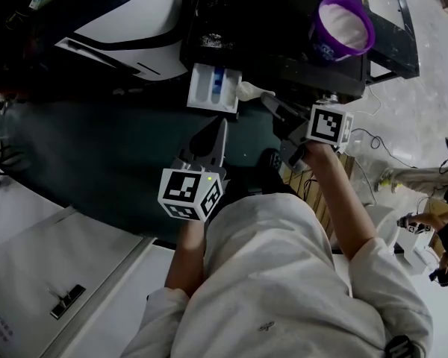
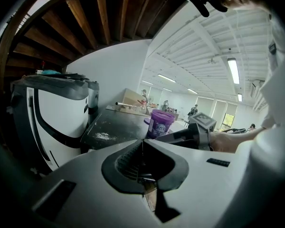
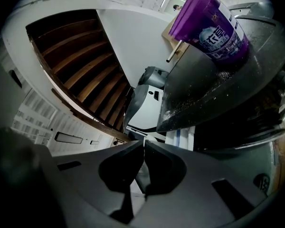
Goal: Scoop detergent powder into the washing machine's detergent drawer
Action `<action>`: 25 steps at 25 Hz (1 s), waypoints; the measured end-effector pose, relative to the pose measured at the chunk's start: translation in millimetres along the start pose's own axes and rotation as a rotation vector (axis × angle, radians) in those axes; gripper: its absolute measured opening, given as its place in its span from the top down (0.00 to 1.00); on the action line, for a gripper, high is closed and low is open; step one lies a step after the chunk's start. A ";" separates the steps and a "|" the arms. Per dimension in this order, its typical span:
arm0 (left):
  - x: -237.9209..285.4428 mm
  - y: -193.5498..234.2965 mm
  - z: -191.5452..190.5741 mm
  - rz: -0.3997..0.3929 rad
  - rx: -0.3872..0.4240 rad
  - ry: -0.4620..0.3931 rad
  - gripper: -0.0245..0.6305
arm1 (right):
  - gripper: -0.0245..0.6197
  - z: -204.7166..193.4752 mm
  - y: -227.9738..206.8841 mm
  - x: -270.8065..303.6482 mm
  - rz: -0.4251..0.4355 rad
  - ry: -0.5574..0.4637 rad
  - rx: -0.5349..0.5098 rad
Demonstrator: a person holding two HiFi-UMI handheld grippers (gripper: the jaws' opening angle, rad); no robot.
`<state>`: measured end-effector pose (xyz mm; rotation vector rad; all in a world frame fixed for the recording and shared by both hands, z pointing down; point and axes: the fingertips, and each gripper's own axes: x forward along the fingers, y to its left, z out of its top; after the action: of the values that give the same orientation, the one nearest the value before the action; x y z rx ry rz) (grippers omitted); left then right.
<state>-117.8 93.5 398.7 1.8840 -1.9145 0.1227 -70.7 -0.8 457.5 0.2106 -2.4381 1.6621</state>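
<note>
The white detergent drawer (image 1: 213, 88) stands pulled out from the dark washing machine (image 1: 97, 155). A purple detergent tub (image 1: 342, 28) sits open on the machine's top, white powder inside. My right gripper (image 1: 271, 104) is shut on a pale scoop (image 1: 248, 90), whose bowl hangs just right of the drawer. In the right gripper view the jaws (image 3: 144, 144) pinch a thin pale handle, with the drawer (image 3: 183, 139) and the tub (image 3: 213, 25) beyond. My left gripper (image 1: 218, 134) is shut and empty, pointing at the drawer from below. In the left gripper view its jaws (image 2: 143, 141) meet in front of the tub (image 2: 160, 123).
Spilled powder (image 1: 209, 42) dusts the dark machine top. A white and black appliance (image 1: 127, 13) stands to the left, a white cabinet (image 1: 45, 267) lies at the lower left. Cables and another person's legs (image 1: 425, 218) are on the floor at the right.
</note>
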 end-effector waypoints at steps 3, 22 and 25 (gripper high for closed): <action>-3.1 9.1 -2.3 -0.001 -0.005 0.008 0.93 | 0.95 -5.2 -5.3 7.5 -0.012 0.005 -0.005; -14.1 57.5 -19.4 0.036 -0.064 0.042 0.93 | 0.95 -32.2 -44.6 43.6 -0.141 0.075 -0.051; -13.9 62.1 -22.7 0.034 -0.069 0.049 0.93 | 0.95 -37.2 -53.2 48.1 -0.159 0.074 -0.049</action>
<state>-172.6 118.7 429.0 1.7888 -1.8941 0.1111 -103.2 13.8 530.0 0.3207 -2.3385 1.5141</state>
